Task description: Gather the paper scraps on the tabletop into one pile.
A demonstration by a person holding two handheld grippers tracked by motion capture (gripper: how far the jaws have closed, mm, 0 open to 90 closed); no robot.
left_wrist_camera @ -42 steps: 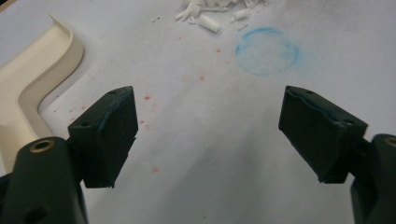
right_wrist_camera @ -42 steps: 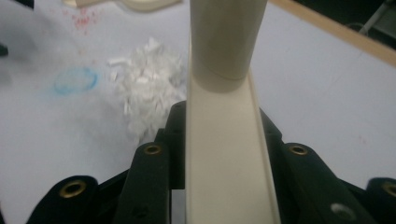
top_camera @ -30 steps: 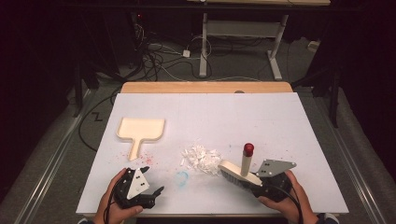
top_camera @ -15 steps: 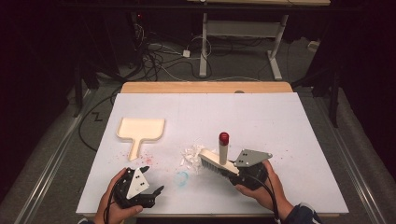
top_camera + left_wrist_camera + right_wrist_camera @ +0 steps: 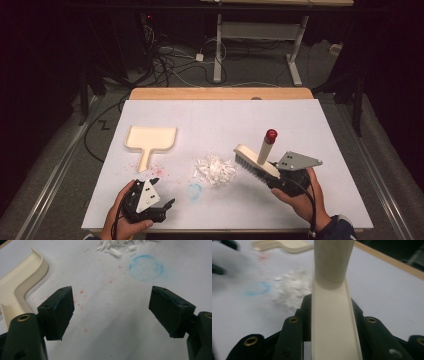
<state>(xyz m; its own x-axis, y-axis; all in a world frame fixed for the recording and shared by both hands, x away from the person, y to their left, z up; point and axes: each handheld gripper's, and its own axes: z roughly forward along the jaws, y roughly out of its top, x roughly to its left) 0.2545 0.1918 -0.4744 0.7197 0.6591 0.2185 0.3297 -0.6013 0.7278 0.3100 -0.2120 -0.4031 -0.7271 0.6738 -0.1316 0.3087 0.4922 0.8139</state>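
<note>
Cream dustpan (image 5: 150,138): lying flat on white table (image 5: 330,125), left of centre, handle pointing toward person; nothing holding it.
L gripper (image 5: 162,207): resting low at near-left edge, jaws spread wide & empty; in left gripper view, dustpan handle (image 5: 15,293) sitting just beside left jaw, not between.
Blue ring mark (image 5: 194,190): on table btw L gripper & scraps, just a stain.
Paper scraps (image 5: 215,169): white heap mid-table, near dustpan but apart from it.
Brush (image 5: 255,161): bristles hanging down just right of heap, red-capped handle tilting up.
R gripper (image 5: 280,181): clamping brush's cream back (image 5: 332,322) firmly btw jaws.
Step, prob.: sweeping scraps left to pan.
Doing it well: L should be pinching handle & pressing pan lip flat first; keep bristles touching table, short slow strokes, else scraps scatter.
</note>
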